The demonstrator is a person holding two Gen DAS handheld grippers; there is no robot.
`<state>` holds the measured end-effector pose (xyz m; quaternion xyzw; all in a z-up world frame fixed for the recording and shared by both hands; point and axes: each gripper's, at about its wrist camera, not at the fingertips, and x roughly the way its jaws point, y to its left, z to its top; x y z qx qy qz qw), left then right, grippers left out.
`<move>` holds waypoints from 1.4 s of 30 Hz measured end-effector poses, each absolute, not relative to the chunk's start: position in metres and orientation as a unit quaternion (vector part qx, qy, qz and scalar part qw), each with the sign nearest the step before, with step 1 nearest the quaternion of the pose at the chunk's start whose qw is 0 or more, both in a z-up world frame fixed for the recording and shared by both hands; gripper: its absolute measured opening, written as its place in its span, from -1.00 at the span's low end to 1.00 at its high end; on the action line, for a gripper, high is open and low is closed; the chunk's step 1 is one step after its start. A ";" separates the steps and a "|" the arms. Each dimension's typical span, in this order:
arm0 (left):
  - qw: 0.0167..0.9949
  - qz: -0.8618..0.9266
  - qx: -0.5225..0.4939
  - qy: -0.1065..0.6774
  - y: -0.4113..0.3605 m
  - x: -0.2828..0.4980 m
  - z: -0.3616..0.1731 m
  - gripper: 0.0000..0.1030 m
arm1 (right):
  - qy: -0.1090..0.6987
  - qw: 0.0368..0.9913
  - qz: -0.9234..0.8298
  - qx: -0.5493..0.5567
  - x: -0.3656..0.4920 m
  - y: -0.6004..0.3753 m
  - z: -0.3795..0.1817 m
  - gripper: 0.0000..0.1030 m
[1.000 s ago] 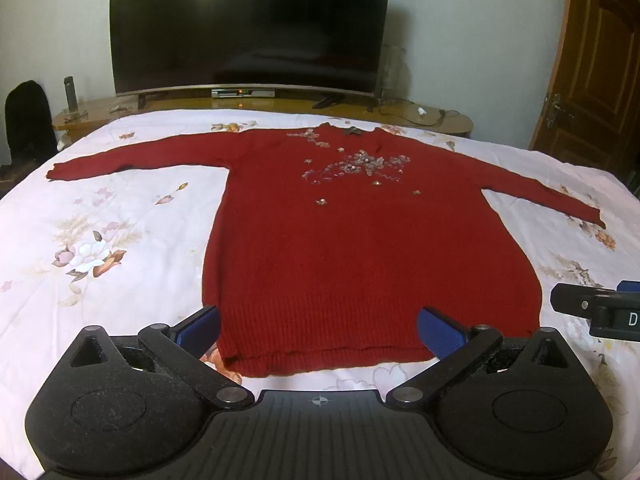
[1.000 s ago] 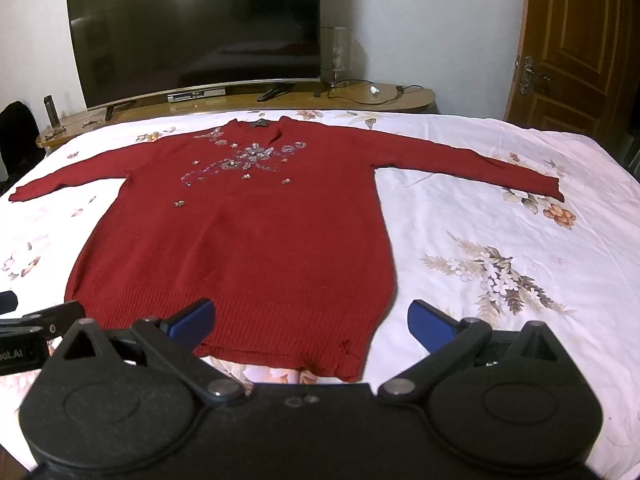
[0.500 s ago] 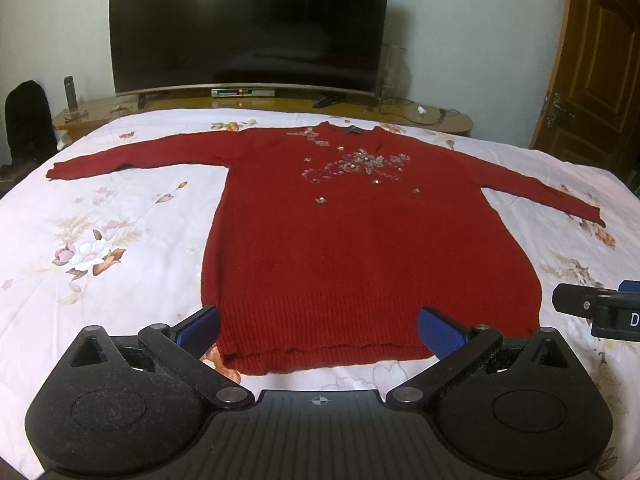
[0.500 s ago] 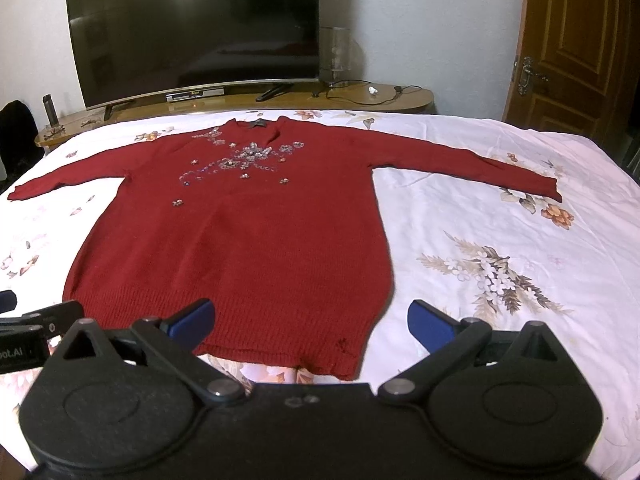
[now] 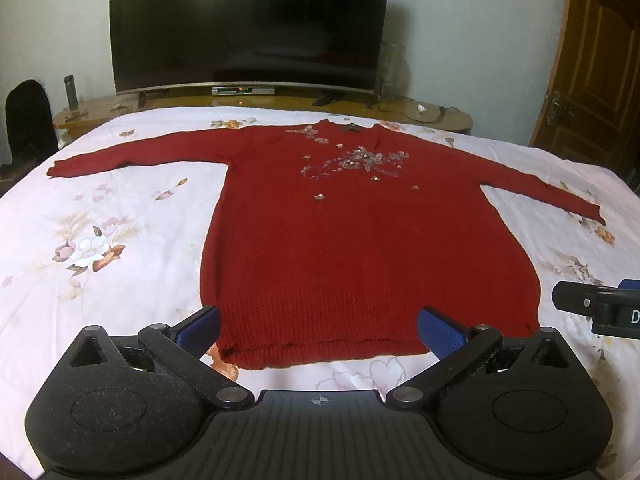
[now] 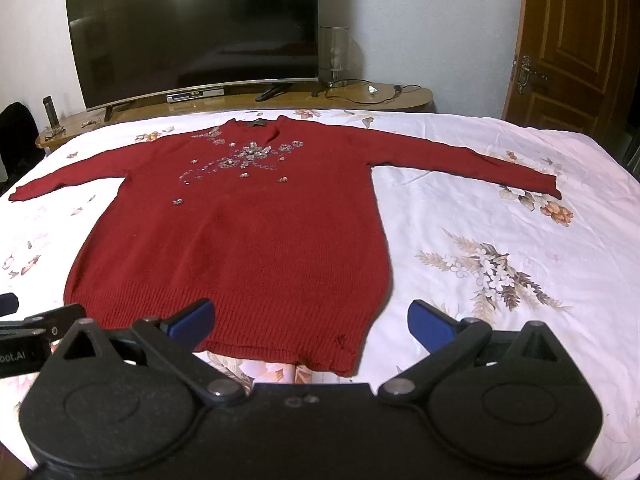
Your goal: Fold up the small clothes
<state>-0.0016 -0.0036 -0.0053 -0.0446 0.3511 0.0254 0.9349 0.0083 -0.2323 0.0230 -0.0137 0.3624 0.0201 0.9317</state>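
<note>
A red knitted sweater (image 5: pixel 360 248) with a beaded flower pattern on the chest lies flat on the bed, front up, both sleeves spread out sideways. It also shows in the right wrist view (image 6: pixel 240 248). My left gripper (image 5: pixel 318 326) is open and empty, hovering over the hem near its left corner. My right gripper (image 6: pixel 310 320) is open and empty, over the hem near its right corner. The right gripper's edge (image 5: pixel 600 312) shows at the right of the left wrist view; the left gripper's edge (image 6: pixel 36 332) shows at the left of the right wrist view.
The bed has a white floral sheet (image 5: pixel 100 240) around the sweater. Behind it stands a low wooden cabinet (image 5: pixel 420 114) with a large dark TV (image 5: pixel 248 28). A wooden door (image 6: pixel 576 48) is at the right. A dark object (image 5: pixel 28 120) stands at the far left.
</note>
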 end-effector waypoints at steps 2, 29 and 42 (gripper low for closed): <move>0.935 0.027 -0.044 0.351 -0.004 -0.002 -0.006 1.00 | 0.363 0.932 0.021 -0.014 0.008 -0.232 0.023 0.99; 0.934 0.029 -0.044 0.353 -0.008 -0.002 -0.006 1.00 | 0.364 0.931 0.024 -0.016 0.008 -0.234 0.022 0.99; 0.933 0.029 -0.044 0.355 -0.008 -0.004 -0.005 1.00 | 0.363 0.931 0.024 -0.016 0.005 -0.232 0.021 0.99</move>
